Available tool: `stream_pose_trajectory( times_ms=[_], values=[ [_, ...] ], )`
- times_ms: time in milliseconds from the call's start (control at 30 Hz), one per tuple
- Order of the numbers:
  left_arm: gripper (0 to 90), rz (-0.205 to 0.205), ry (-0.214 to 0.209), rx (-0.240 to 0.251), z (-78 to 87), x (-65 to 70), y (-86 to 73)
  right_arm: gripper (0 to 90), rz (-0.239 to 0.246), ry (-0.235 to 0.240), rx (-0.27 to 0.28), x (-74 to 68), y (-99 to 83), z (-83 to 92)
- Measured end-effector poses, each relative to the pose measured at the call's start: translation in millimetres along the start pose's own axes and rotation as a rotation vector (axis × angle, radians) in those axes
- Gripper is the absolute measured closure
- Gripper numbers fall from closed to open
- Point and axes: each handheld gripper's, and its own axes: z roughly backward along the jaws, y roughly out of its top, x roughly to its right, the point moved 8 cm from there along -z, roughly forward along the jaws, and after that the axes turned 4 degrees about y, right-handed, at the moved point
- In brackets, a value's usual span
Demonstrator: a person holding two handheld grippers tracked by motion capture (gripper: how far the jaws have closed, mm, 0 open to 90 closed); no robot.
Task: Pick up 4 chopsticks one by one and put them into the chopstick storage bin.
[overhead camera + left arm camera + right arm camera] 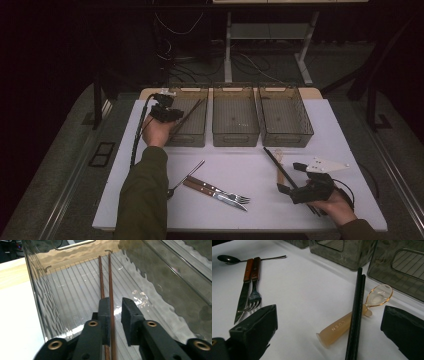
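My left gripper [167,112] reaches into the left clear bin [187,138] at the table's back. In the left gripper view a pair of brown chopsticks [110,277] lies along the ribbed bin floor [75,297]. They run between the jaws of the left gripper [115,302], beside one pad and with a gap to the other, so it is open. My right gripper [291,177] rests open at the front right. Between the wide jaws of the right gripper [329,312] lie black chopsticks [357,312] across a translucent amber spoon [337,327].
A middle bin [235,137] and a right bin [285,139] stand beside the left one. A wooden-handled knife [215,196], a fork [227,194] and a metal spoon [187,177] lie at the front centre of the white mat [240,165].
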Motion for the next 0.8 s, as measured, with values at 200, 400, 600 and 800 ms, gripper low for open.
stream_pose_trajectory(
  times_ms=[200,400,600,800],
  values=[
    [64.4,-0.002,-0.033,0.022,4.6,3.8,3.3,0.9,-0.001,0.0,0.001,0.0,0.1,0.1],
    [57.4,-0.023,-0.083,0.034,13.9,9.8,5.7,1.0,-0.001,-0.001,-0.001,0.1,0.0,0.1],
    [46.3,-0.051,-0.123,0.053,26.4,19.1,8.3,0.9,-0.003,-0.003,-0.002,0.3,-0.2,-0.1],
    [38.5,-0.066,-0.158,0.09,40.5,29.3,7.0,0.9,-0.001,-0.004,-0.002,0.4,-0.3,-0.4]
  ],
)
